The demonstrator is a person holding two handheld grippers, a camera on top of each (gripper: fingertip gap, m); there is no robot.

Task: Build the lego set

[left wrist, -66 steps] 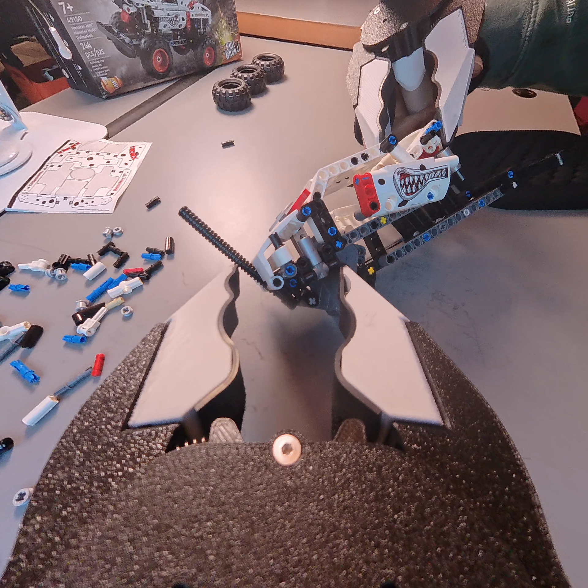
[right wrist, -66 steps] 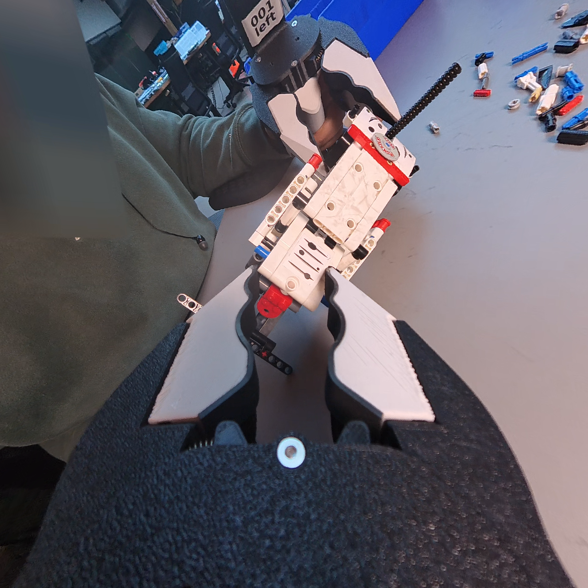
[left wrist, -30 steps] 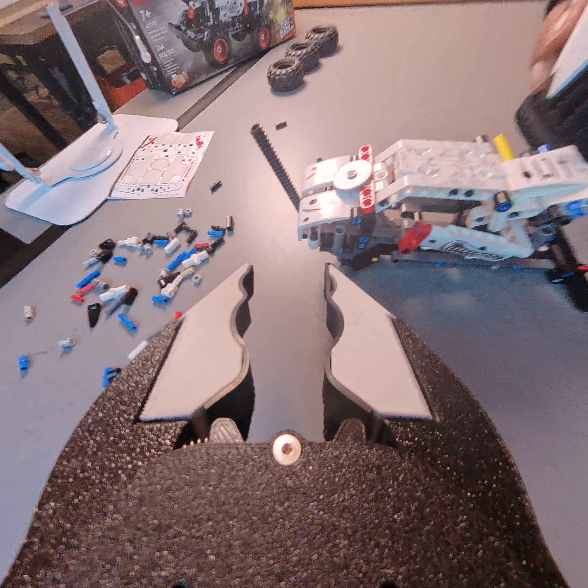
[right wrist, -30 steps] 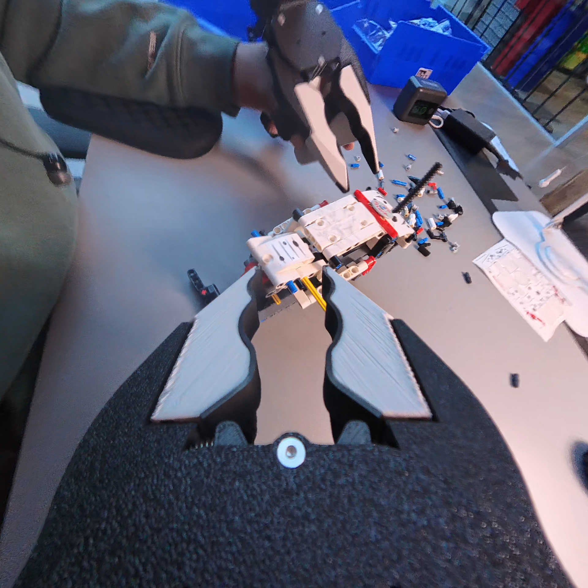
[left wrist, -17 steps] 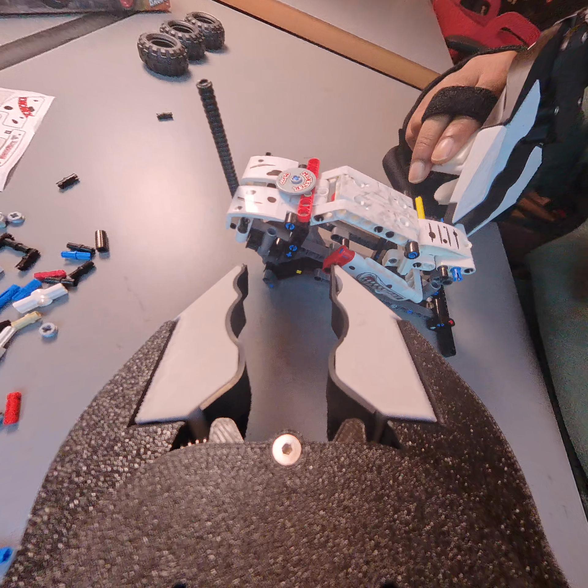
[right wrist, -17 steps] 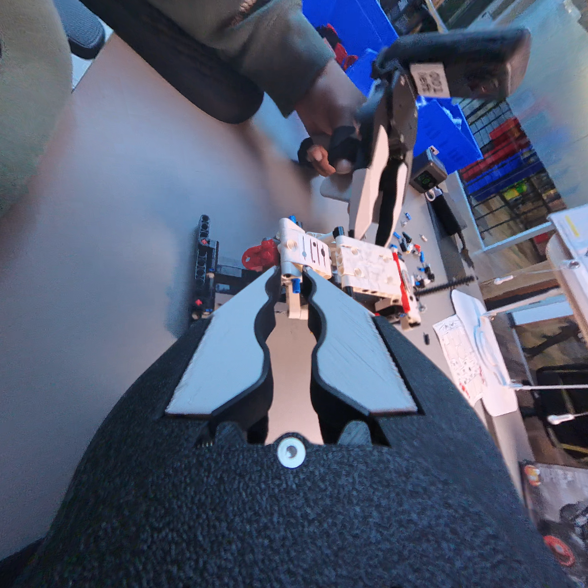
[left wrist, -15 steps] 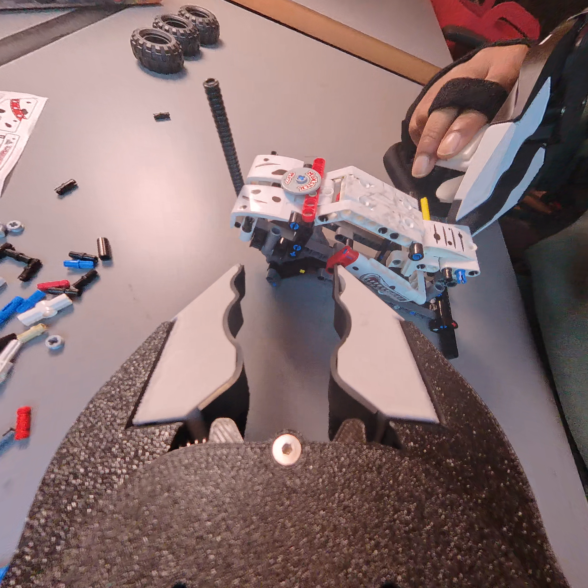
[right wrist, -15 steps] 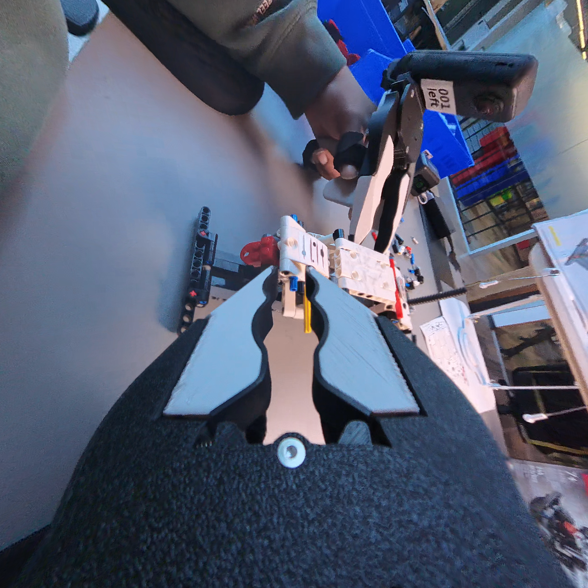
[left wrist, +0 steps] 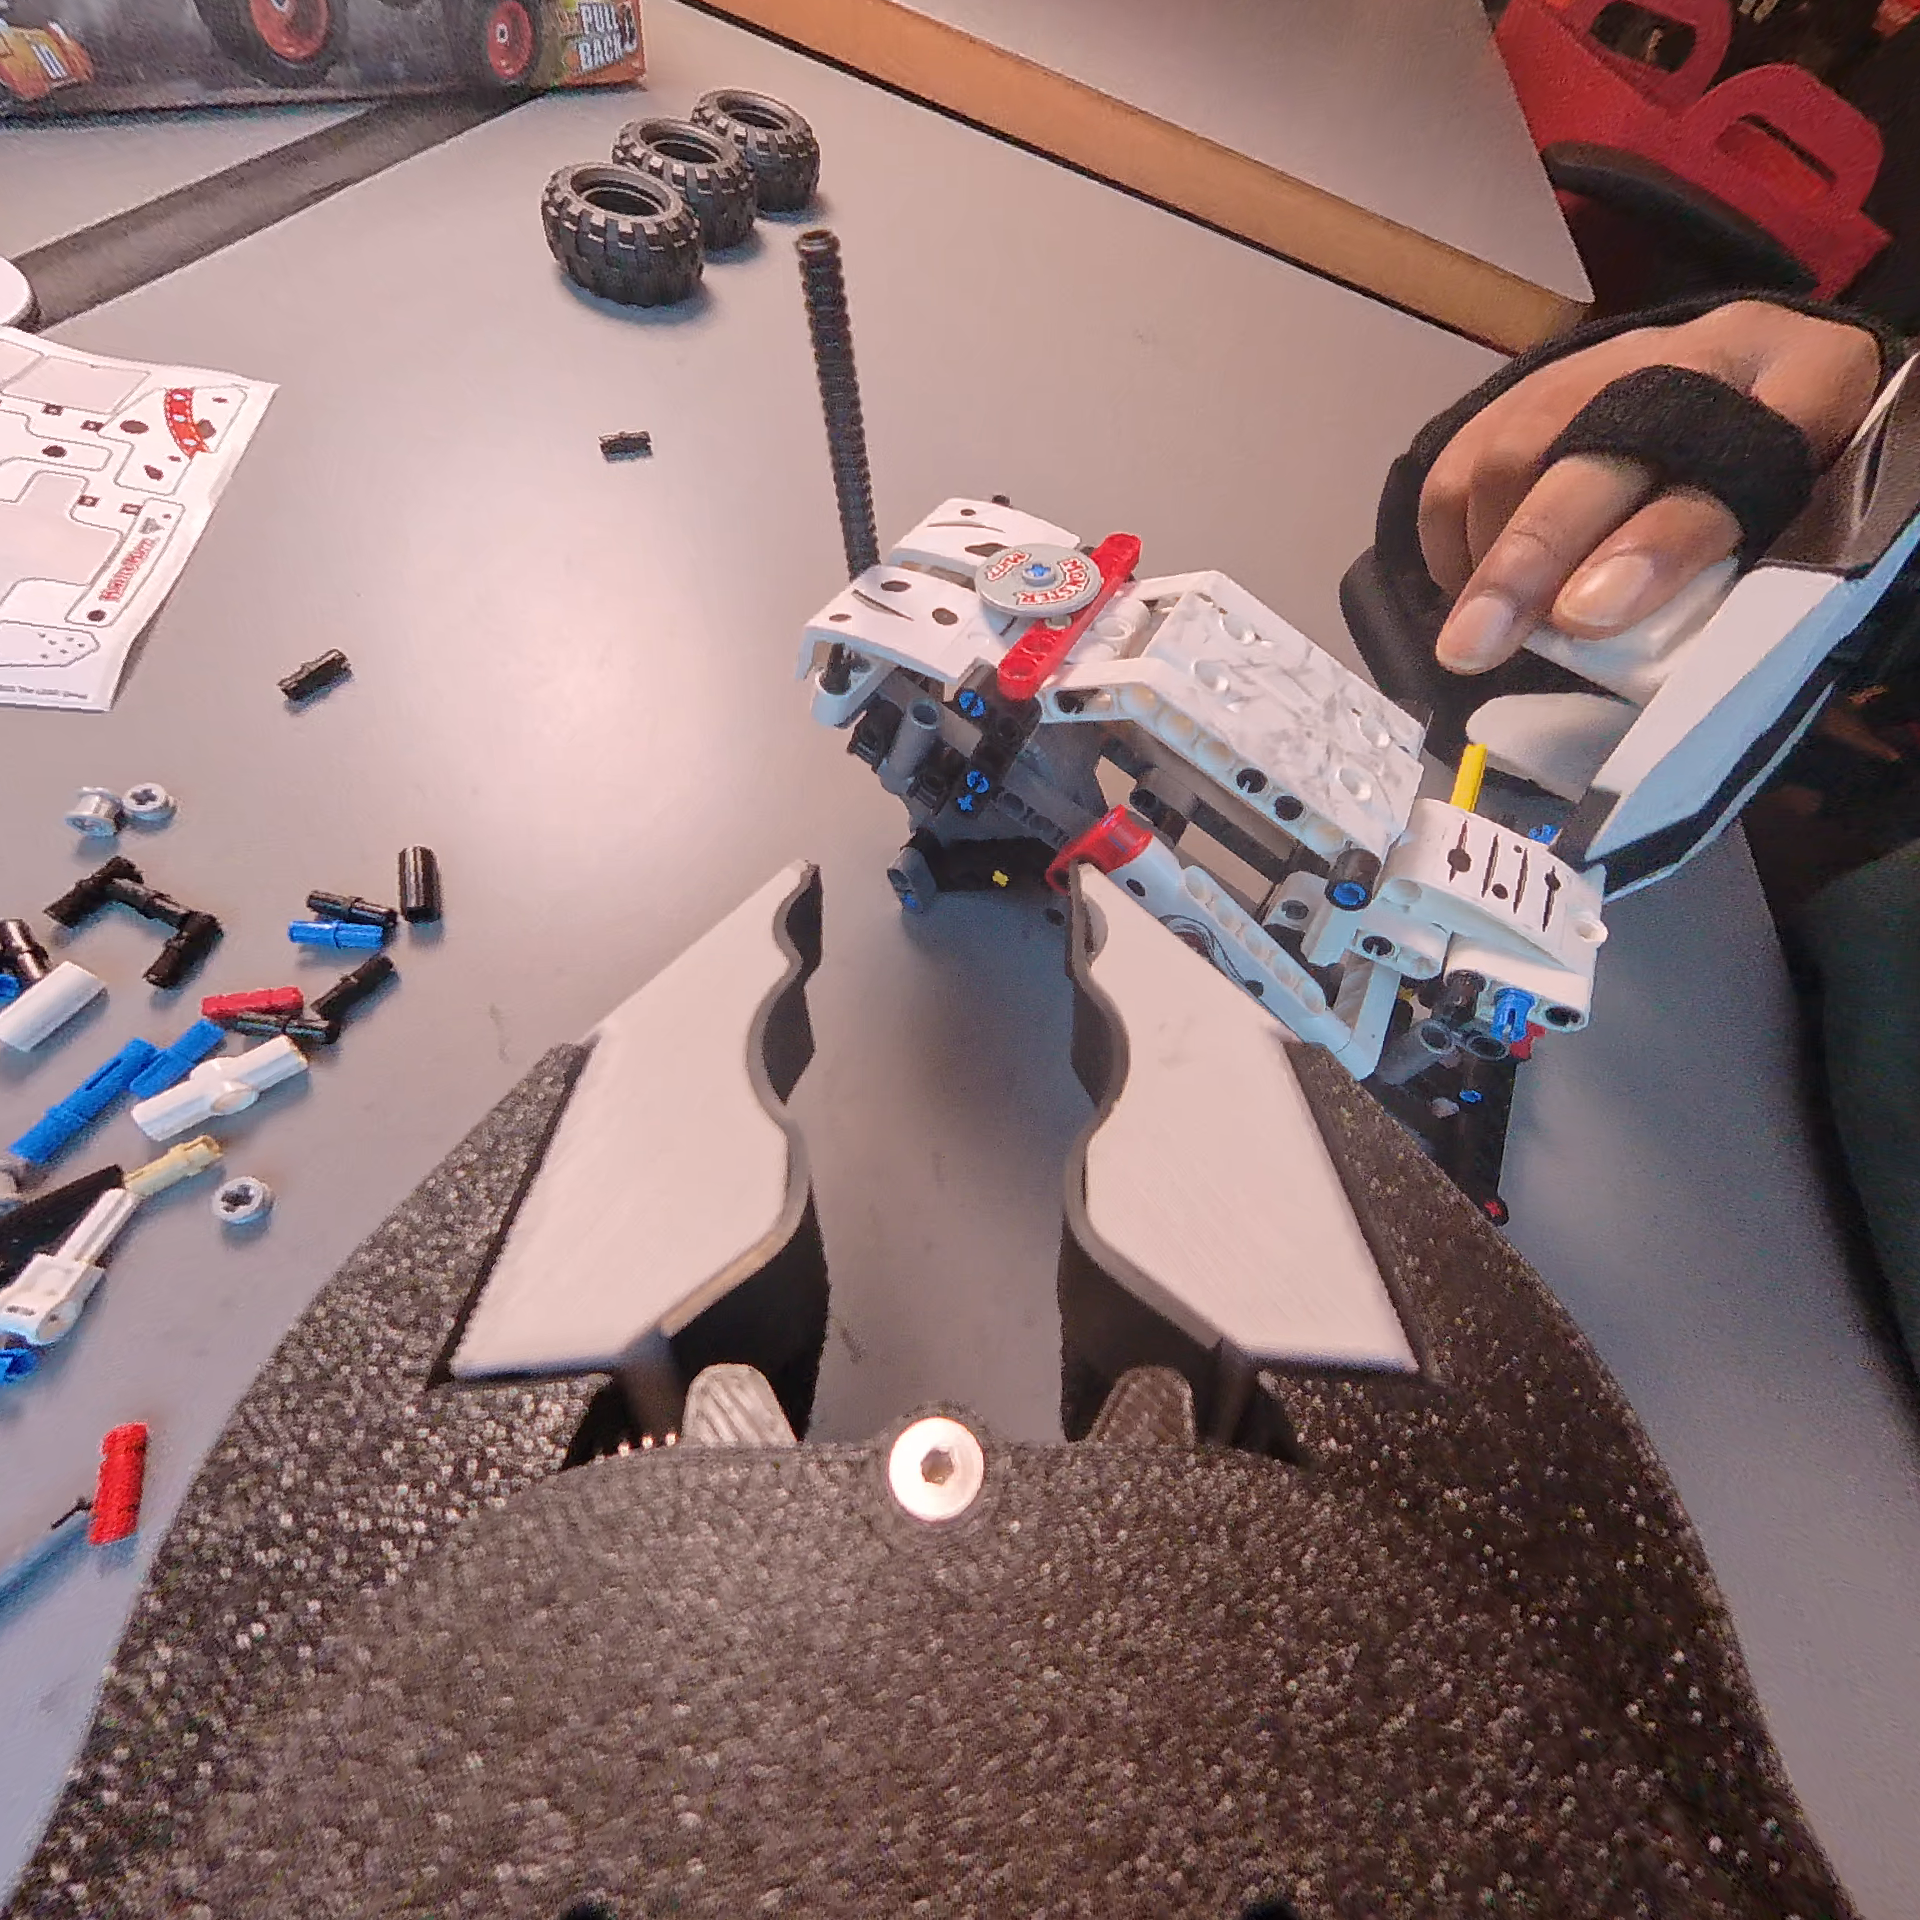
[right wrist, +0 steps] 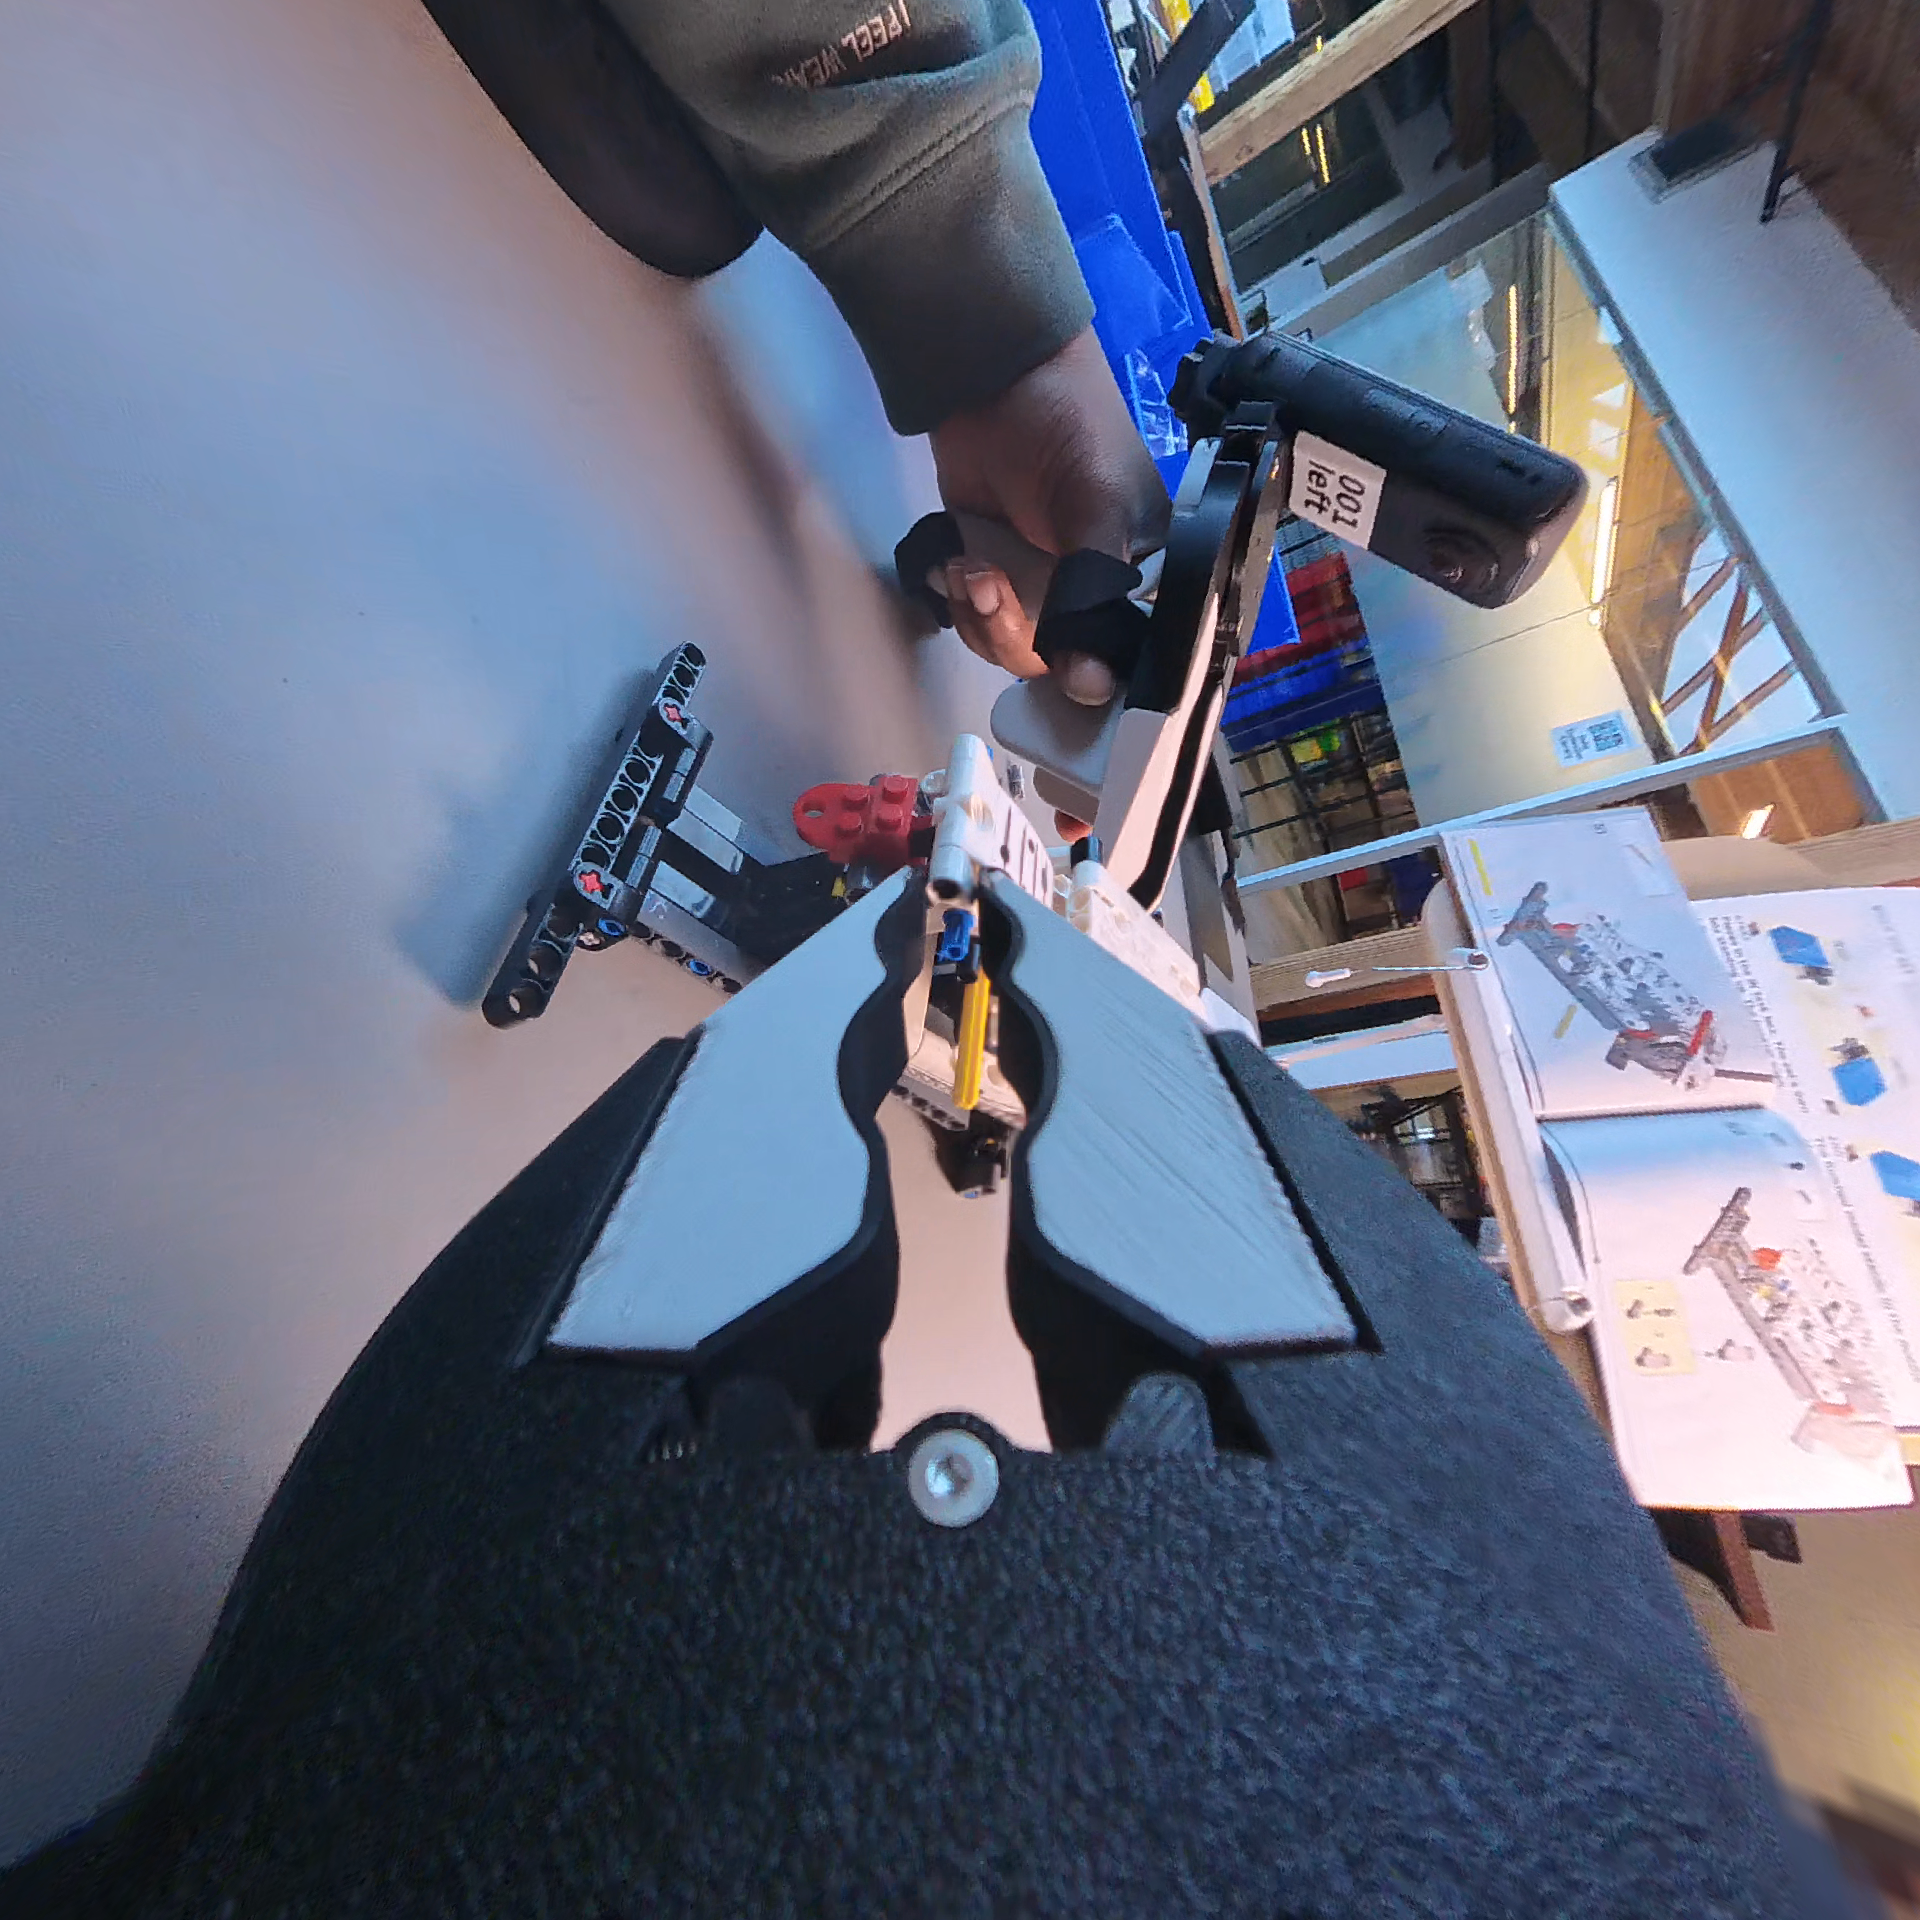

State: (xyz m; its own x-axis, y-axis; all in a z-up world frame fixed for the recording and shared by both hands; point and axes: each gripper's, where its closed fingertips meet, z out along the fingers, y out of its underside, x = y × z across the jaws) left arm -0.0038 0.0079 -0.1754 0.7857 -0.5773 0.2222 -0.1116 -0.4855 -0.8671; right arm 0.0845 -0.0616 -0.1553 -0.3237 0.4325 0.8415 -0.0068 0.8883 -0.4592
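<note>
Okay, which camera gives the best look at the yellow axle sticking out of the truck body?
The right wrist view: the yellow axle runs lengthwise between the right gripper fingers, most of its length visible. The left wrist view shows only its short yellow tip poking above the white truck body.

Opposed close views, shared model [left wrist: 1164, 748]

Lego model [left wrist: 1143, 790] on table [left wrist: 520, 582]; tyres [left wrist: 675, 197] behind, loose pieces [left wrist: 187, 997] left.
</note>
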